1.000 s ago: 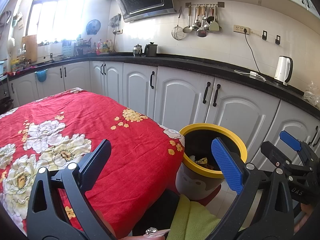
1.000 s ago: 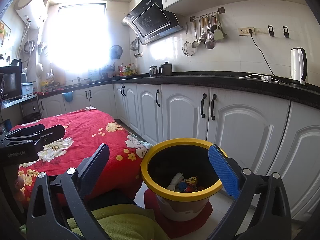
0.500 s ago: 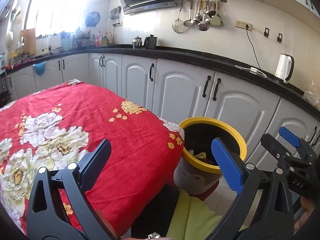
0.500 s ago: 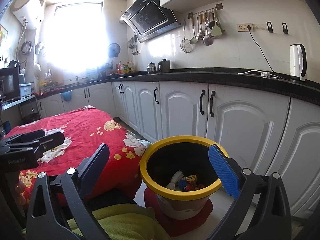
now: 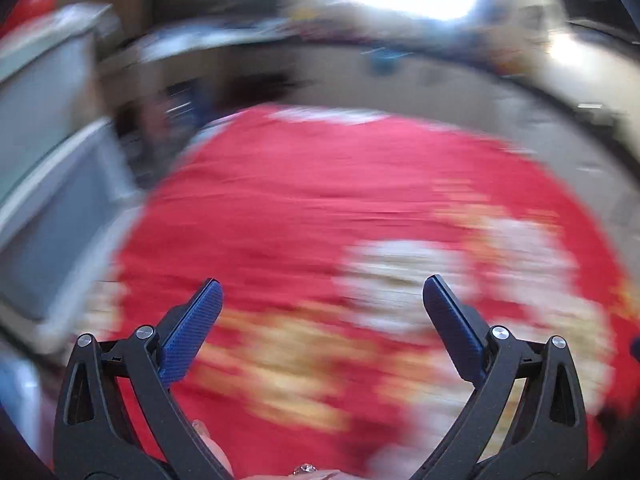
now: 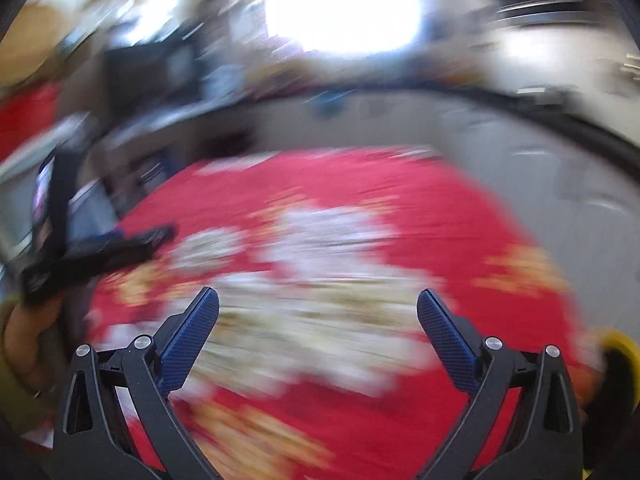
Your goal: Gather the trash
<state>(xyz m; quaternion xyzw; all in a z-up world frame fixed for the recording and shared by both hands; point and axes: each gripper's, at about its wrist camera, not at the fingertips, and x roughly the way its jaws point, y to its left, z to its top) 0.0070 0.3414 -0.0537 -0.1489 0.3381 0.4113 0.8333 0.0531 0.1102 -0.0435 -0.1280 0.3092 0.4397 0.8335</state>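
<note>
Both views motion-blurred, my left gripper [image 5: 322, 294] and right gripper [image 6: 318, 306] jaws released, empty, over red floral worktop [image 5: 320, 200], yellow-rimmed bin [image 6: 618, 344] at 4 o'clock.

Red tablecloth [image 5: 320, 200] motion-blurred, yellow bin [image 6: 618, 346] edge-cropped

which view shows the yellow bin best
The right wrist view, and only barely: a blurred slice of the bin's yellow rim and dark inside sits at the right edge, beside the red cloth. The left wrist view shows none of it.
</note>
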